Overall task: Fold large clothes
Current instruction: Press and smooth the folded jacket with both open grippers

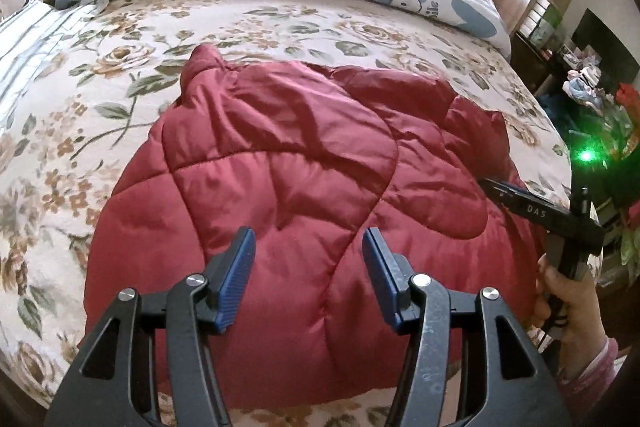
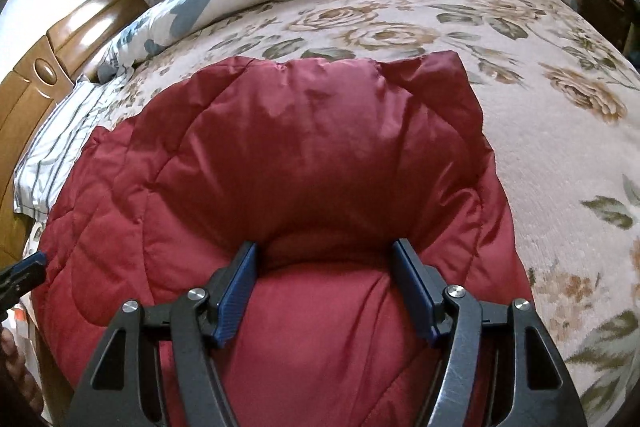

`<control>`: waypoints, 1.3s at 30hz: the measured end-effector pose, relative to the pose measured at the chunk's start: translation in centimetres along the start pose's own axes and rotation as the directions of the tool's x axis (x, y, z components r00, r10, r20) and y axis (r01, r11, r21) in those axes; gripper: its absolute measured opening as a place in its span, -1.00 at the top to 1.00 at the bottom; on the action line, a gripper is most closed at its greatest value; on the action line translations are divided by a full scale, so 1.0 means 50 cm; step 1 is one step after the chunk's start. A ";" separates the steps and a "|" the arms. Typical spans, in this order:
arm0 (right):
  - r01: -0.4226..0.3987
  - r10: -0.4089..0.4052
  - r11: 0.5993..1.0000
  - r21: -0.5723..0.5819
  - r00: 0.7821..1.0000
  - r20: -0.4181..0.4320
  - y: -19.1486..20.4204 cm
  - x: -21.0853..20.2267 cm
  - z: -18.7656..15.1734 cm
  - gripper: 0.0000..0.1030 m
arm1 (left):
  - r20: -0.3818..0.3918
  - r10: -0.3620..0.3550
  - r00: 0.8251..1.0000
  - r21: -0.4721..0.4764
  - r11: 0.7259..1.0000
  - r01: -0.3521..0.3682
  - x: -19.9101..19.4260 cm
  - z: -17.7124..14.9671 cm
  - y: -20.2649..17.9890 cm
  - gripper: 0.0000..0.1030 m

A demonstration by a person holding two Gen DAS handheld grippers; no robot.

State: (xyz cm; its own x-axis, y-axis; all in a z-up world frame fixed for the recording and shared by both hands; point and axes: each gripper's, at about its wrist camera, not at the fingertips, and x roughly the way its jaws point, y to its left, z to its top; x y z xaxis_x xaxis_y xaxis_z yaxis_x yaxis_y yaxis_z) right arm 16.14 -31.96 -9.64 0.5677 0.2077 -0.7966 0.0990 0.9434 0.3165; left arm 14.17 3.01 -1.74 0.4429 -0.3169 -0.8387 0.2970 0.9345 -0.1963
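Floral bed (image 1: 100, 75) under the red quilted jacket (image 1: 304, 163): both tools, left tool (image 1: 308, 247) and right tool (image 2: 326, 259), gape apart, so pinch near hem corners evenly before folding far.

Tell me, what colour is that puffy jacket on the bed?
Dark red, quilted jacket; clearest in the right wrist view.
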 end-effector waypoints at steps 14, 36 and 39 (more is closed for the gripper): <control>-0.029 0.031 0.999 -0.032 0.997 0.064 0.033 -0.122 -0.031 -0.37 | -0.050 0.041 0.998 0.037 0.999 -0.040 0.073 -0.019 0.004 -0.09; 0.012 -0.014 0.996 -0.089 1.000 -0.021 0.030 -0.101 -0.146 -0.38 | -0.034 0.173 0.984 0.050 0.984 -0.172 0.038 -0.031 -0.036 -0.10; 0.011 -0.013 0.996 -0.087 1.000 -0.020 0.028 -0.101 -0.146 -0.39 | -0.022 0.207 0.978 0.055 0.977 -0.206 0.019 -0.037 -0.045 -0.11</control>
State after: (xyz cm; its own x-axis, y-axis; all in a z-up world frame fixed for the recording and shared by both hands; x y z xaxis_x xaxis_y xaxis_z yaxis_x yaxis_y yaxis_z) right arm 7.43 -29.77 -8.94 0.5498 0.2009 -0.8108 0.0333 0.9646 0.2616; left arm 12.34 0.91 -3.05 0.4763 -0.1128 -0.8720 0.2453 0.9694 0.0086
